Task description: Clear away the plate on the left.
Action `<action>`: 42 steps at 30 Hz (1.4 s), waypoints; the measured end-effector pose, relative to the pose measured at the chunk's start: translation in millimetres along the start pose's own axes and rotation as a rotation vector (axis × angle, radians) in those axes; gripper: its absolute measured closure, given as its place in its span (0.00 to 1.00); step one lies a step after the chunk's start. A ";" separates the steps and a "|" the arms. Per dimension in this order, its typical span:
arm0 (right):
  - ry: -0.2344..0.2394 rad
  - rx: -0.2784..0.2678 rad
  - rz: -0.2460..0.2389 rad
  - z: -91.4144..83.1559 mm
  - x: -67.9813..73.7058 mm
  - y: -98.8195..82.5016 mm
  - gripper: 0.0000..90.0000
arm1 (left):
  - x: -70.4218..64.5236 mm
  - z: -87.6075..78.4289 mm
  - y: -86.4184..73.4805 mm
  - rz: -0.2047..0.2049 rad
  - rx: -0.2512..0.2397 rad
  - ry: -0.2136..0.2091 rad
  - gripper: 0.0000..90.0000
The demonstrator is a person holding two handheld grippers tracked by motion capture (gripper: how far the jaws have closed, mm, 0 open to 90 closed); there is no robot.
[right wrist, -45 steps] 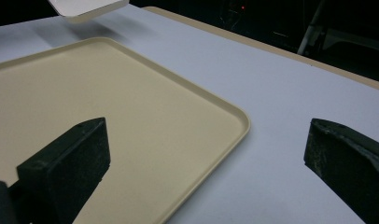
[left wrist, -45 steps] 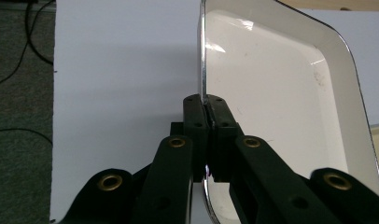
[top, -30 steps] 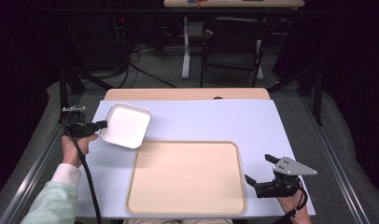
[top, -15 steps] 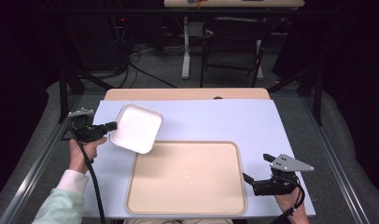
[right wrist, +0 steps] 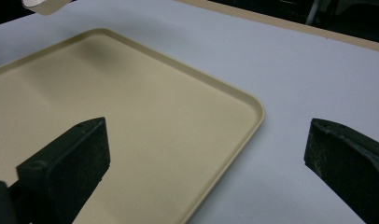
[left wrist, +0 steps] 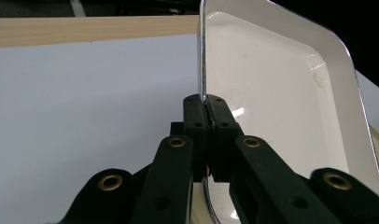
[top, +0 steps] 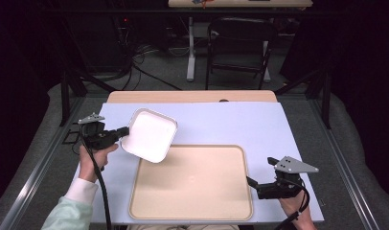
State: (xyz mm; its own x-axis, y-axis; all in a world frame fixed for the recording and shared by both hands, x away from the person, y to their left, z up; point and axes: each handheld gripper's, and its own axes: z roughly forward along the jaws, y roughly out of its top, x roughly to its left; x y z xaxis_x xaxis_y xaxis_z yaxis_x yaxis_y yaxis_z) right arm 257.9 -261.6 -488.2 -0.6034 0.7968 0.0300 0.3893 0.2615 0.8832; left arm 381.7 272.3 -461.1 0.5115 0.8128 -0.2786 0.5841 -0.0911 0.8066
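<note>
high view, left gripper (top: 121,135) fingers clamped on white dish (top: 149,135), carried nearer beige tray (top: 192,184), apparently lifted

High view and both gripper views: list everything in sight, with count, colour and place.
square dish: one, white, lifted at the tray's far-left corner, rim pinched
tray: one, beige, on the mat near the person
mat: one, pale blue, covering the table
table: one, wooden edge at the far side
chair: one, dark, beyond the table
left gripper: one, black, shut on the dish rim
right gripper: one, black, jaws apart beside the tray's right edge
</note>
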 end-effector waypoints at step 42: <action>0.172 0.064 -0.027 79.9 50.9 48.1 0.00 | -78.7 34.2 -18.1 0.072 -0.016 -0.118 0.98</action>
State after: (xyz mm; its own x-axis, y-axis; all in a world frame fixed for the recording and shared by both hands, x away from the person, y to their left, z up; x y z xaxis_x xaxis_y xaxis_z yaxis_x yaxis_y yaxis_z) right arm 301.5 -164.9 -481.5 -0.7222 0.6857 0.0913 0.4118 0.3202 0.8532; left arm 352.4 190.4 -471.6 0.6229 0.7313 -0.2780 0.5335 -0.1371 0.8346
